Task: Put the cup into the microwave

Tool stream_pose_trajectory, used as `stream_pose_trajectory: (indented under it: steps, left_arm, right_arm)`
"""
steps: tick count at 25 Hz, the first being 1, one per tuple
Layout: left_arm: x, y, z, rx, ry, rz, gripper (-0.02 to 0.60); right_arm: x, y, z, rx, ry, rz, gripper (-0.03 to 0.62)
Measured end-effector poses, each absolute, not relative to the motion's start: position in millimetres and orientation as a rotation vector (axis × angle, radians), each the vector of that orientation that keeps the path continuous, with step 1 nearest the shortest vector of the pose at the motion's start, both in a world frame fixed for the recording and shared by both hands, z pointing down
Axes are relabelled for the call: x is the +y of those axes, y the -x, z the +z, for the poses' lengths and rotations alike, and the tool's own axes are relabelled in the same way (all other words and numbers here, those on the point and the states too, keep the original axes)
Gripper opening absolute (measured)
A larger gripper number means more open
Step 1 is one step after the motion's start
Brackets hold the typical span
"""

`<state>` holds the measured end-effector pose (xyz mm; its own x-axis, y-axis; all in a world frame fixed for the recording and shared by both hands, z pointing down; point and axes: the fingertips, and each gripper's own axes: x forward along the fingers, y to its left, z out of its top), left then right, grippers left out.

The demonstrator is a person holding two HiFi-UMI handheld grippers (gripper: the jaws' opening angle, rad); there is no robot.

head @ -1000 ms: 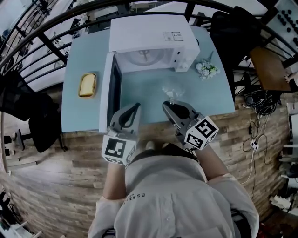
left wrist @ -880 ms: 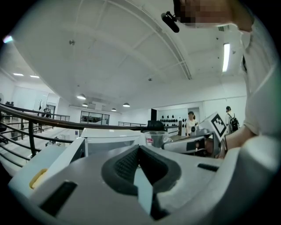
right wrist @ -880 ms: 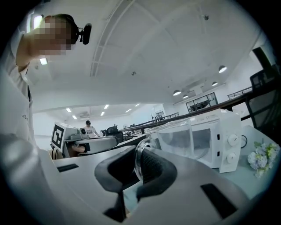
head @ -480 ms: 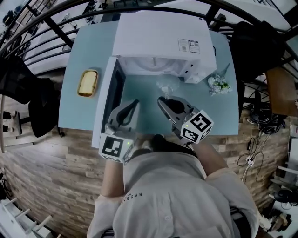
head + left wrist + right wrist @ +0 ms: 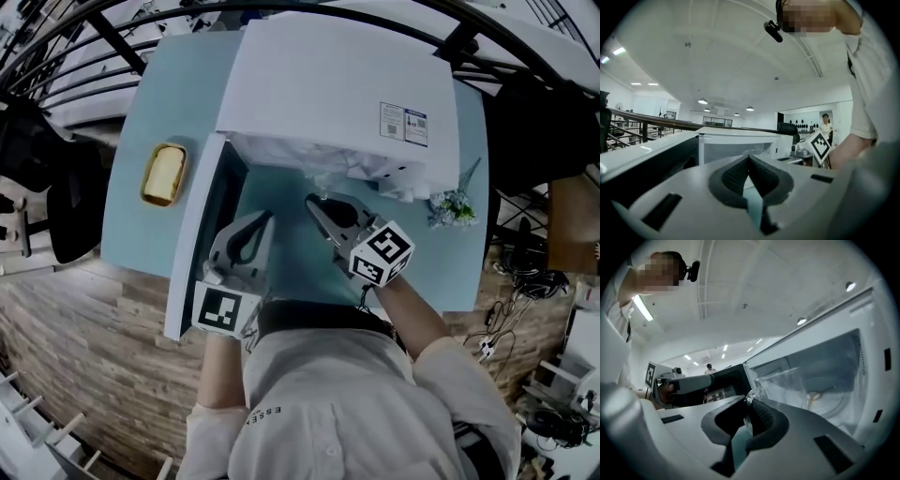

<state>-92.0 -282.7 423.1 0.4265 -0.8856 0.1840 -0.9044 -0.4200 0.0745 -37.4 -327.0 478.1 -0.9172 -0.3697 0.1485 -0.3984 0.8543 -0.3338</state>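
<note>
A white microwave (image 5: 328,84) stands on the blue table (image 5: 178,75), its door (image 5: 192,239) swung open to the left. My right gripper (image 5: 314,202) is shut on the rim of a clear plastic cup (image 5: 787,385) and holds it at the mouth of the oven. In the right gripper view the cup hangs just past the jaw tips, with the glass turntable (image 5: 825,397) behind it. From the head view the microwave's front edge hides most of the cup. My left gripper (image 5: 265,217) is shut with nothing in it, between the open door and the right gripper.
A yellow bread-like piece on a small dish (image 5: 162,173) lies at the table's left edge. A small bunch of flowers (image 5: 452,206) sits right of the microwave. Black railings run behind the table, and chairs stand on the wooden floor on both sides.
Both grippers have moved forward toward the microwave. The cup has travelled from over the table's middle to the oven's opening. The head view has leaned in over the microwave.
</note>
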Motion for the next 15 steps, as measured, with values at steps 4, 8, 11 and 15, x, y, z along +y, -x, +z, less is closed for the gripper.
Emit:
stream_pose_trajectory:
  steps: [4,8,11,15]
  left_arm:
    - [-295,95,437,-1.600,-2.494,0.191,0.002]
    - [-304,97,447,-1.607,-2.478,0.203,0.002]
    - [-309,99,452,-1.612,-2.456,0.207,0.002]
    - [-312,100,459,-1.616,-2.442,0.217,0.002]
  right_arm:
    - [-352,47,493,-2.942,-0.609,0.559,0.031]
    - [-372,54,506,-2.942,-0.611,0.568,0.031]
    - [-384,57,510,-2.947,-0.613,0.562,0.031]
    - [-395,60,516,-2.954,-0.611,0.556,0.031]
